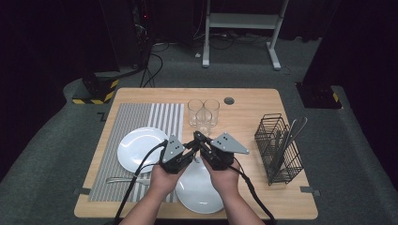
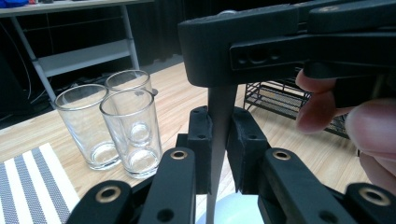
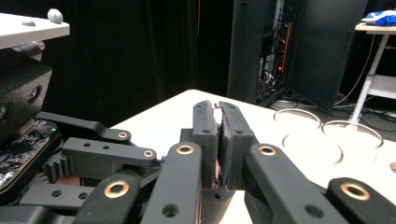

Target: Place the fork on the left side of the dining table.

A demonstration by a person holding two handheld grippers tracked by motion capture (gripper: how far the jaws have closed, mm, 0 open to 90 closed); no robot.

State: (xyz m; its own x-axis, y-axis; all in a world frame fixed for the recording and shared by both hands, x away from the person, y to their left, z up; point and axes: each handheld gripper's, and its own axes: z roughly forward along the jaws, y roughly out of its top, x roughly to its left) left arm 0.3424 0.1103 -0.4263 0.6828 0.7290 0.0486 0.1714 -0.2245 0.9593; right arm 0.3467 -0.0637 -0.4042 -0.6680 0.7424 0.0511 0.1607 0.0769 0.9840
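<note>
A flat strip of grey metal, seemingly a piece of cutlery [image 2: 219,100], stands upright between the pads of my left gripper [image 2: 219,119], which is shut on it. Its upper part runs into my right gripper just above, and both its ends are hidden. In the right gripper view my right gripper [image 3: 217,112] has its jaws pressed together on a thin edge. From the high view the left gripper [image 1: 194,143] and the right gripper [image 1: 200,139] meet tip to tip over the far edge of a white plate [image 1: 199,190] at the table's front.
Three empty glasses [image 1: 203,115] [image 2: 130,128] stand just beyond the grippers. A second white plate [image 1: 141,147] and a fork [image 1: 123,179] lie on a striped placemat [image 1: 141,115] at the left. A black wire caddy [image 1: 278,147] with cutlery stands at the right.
</note>
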